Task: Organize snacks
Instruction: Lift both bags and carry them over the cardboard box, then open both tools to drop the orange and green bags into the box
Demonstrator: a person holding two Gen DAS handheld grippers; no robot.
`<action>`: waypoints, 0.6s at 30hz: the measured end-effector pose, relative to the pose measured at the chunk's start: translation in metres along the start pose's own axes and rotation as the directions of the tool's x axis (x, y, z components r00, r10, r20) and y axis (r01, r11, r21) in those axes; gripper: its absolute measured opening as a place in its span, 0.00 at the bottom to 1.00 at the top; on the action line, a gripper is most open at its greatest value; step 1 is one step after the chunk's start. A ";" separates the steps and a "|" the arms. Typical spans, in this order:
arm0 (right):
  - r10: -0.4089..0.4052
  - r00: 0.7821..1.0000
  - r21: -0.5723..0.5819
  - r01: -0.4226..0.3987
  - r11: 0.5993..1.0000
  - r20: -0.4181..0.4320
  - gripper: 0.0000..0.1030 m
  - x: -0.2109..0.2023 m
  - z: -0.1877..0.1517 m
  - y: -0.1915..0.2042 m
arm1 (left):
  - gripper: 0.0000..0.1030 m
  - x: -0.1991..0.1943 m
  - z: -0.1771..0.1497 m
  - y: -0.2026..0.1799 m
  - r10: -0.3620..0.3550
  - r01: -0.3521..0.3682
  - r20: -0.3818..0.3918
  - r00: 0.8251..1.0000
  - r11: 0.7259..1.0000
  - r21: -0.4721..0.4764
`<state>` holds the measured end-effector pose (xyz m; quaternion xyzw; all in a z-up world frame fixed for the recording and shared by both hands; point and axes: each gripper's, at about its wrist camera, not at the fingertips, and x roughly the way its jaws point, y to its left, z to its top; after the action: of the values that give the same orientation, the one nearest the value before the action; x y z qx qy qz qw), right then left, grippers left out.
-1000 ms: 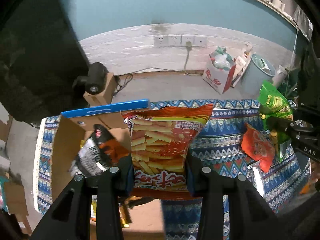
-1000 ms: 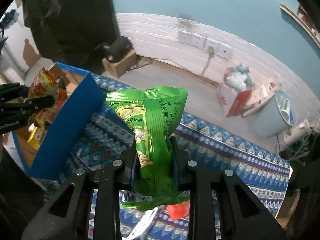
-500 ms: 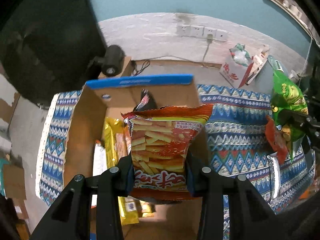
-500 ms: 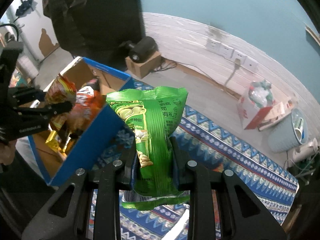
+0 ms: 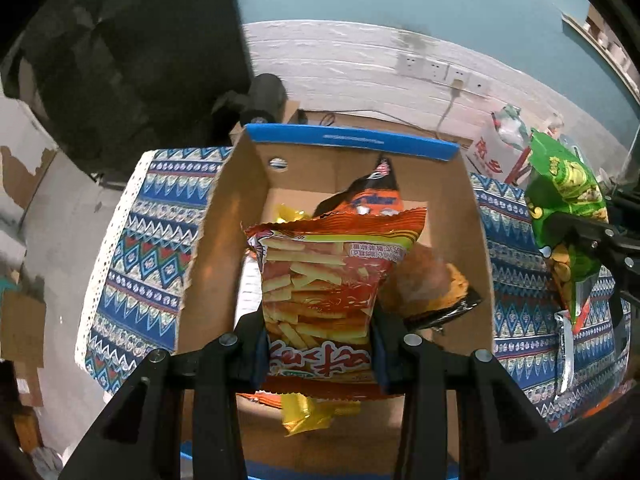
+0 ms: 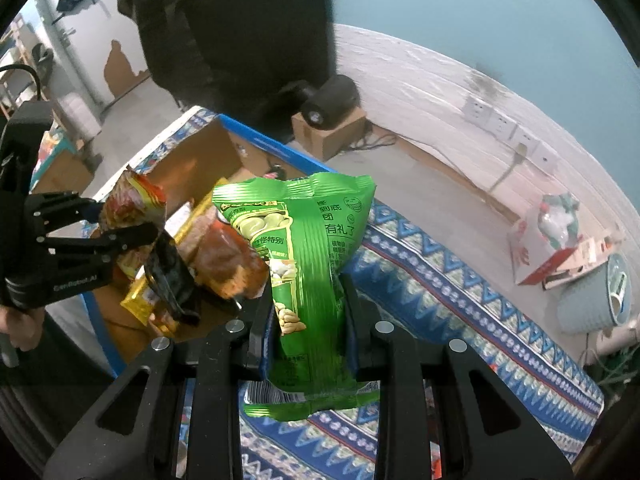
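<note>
Left gripper (image 5: 318, 338), frame bottom centre, jaws clamped on orange crinkly bag of potato sticks (image 5: 328, 284), held upright over open blue-rimmed cardboard box (image 5: 352, 142) with other snack packets inside. Right gripper (image 6: 308, 320) pinching glossy green bag of beans (image 6: 304, 256), lower centre, above patterned blue woven cloth (image 6: 460, 300), beside box

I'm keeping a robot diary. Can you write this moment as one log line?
left gripper: shut on orange fries snack bag, over open cardboard box | right gripper: shut on green nut snack bag, beside box
</note>
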<state>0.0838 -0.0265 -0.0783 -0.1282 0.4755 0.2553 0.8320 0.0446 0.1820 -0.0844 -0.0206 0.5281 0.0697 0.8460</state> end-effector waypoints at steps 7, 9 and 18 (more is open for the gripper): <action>0.016 1.000 -0.012 -0.016 1.000 -0.005 0.25 0.013 0.021 0.020 | 0.40 -0.001 -0.004 0.022 0.005 -0.005 -0.001 1.000 0.999 -0.036; 0.019 1.000 -0.015 -0.019 1.000 -0.007 0.25 0.018 0.027 0.026 | 0.40 -0.001 -0.005 0.026 0.011 -0.011 0.003 1.000 0.999 -0.041; 0.035 0.999 -0.030 -0.036 0.999 -0.021 0.25 0.038 0.044 0.049 | 0.40 -0.002 -0.007 0.047 0.027 -0.026 0.014 1.000 0.997 -0.068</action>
<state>0.1049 0.0458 -0.0866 -0.1349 0.4821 0.2757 0.8206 0.0308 0.2280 -0.0835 -0.0419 0.5192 0.0989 0.8479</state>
